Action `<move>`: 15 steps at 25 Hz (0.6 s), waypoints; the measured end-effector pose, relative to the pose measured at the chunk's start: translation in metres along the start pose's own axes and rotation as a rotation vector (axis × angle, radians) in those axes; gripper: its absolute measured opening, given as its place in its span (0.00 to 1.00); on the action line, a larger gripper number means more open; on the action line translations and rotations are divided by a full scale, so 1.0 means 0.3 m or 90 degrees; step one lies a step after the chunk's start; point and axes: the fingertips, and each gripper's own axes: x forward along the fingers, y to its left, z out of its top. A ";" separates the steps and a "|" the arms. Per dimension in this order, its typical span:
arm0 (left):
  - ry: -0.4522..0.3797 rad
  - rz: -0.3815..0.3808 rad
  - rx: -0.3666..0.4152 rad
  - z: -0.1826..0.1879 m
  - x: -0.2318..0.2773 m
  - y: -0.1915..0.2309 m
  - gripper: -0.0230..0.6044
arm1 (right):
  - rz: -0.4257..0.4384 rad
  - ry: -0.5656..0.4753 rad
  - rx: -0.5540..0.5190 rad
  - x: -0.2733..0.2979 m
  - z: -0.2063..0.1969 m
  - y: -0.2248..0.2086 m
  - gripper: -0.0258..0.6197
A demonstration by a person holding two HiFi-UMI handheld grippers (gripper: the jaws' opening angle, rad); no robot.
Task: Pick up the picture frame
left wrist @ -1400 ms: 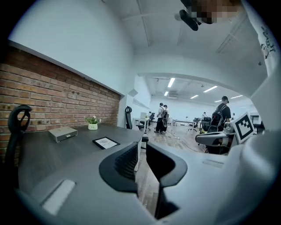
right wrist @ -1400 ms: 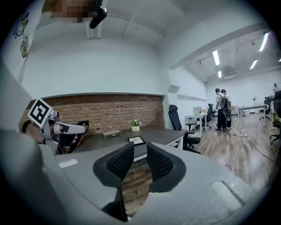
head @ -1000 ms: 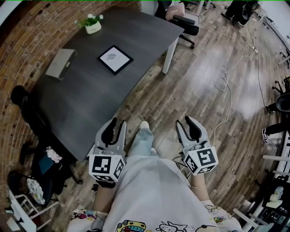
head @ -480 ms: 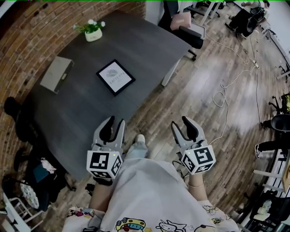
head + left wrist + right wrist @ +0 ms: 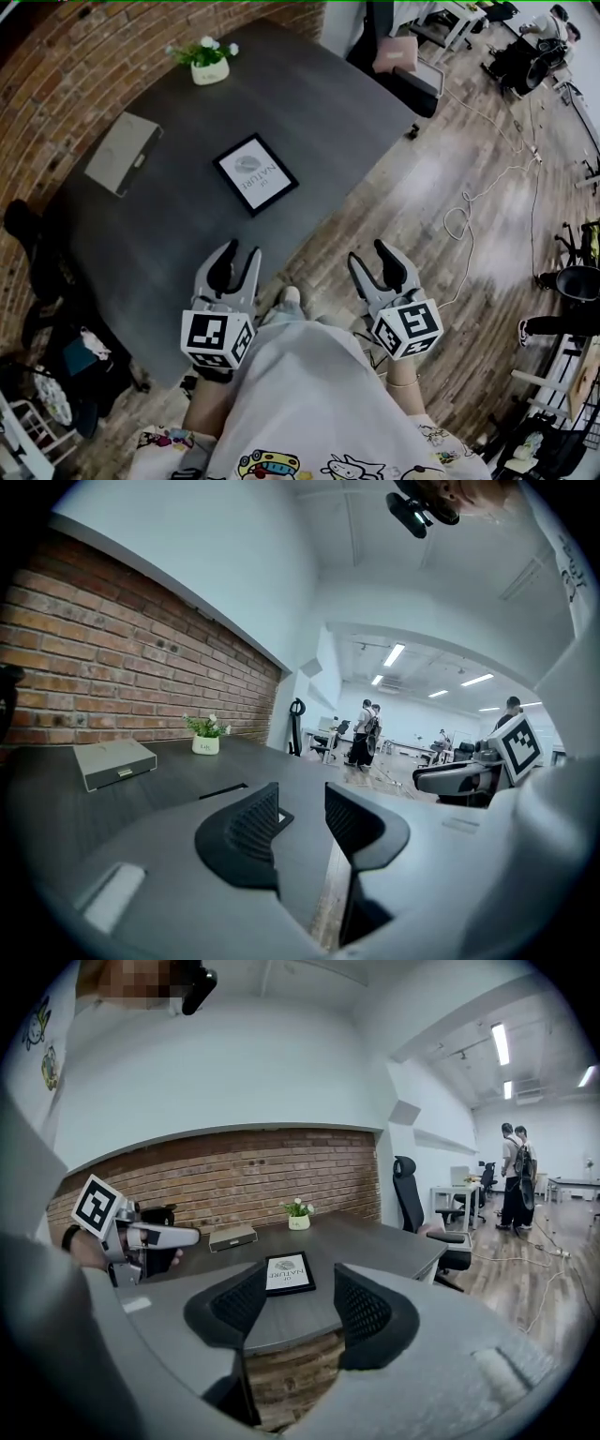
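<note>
- The picture frame (image 5: 255, 173) lies flat near the middle of the dark table (image 5: 159, 244), with its printed face up.
- The left gripper (image 5: 239, 253) is held at the table's near edge. Its jaws have just been opening and stand wide, with nothing between them.
- The right gripper (image 5: 370, 255) is held off the table, over the wooden floor (image 5: 441, 169) beside the same edge. Its jaws have likewise just been opening and stand wide and empty.
- A potted plant (image 5: 208, 61) stands at the table's far end.
- A grey box (image 5: 122, 153) lies on the table on its brick-wall side.
</note>
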 end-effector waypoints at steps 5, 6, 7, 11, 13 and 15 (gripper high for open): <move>0.000 0.022 -0.025 -0.002 0.007 0.055 0.30 | 0.015 0.019 -0.003 0.067 0.011 0.003 0.40; 0.001 0.030 -0.031 -0.006 0.003 0.065 0.31 | 0.022 0.025 -0.005 0.081 0.013 0.002 0.40; 0.001 0.039 -0.038 -0.013 -0.001 0.075 0.31 | 0.030 0.031 -0.008 0.097 0.014 0.001 0.40; 0.001 0.079 -0.065 -0.042 -0.002 0.137 0.31 | 0.065 0.050 -0.025 0.190 0.024 0.014 0.40; -0.001 0.104 -0.076 -0.052 -0.006 0.170 0.31 | 0.088 0.054 -0.038 0.244 0.038 0.026 0.41; -0.008 0.138 -0.088 -0.056 -0.011 0.205 0.32 | 0.121 0.062 -0.052 0.308 0.050 0.031 0.41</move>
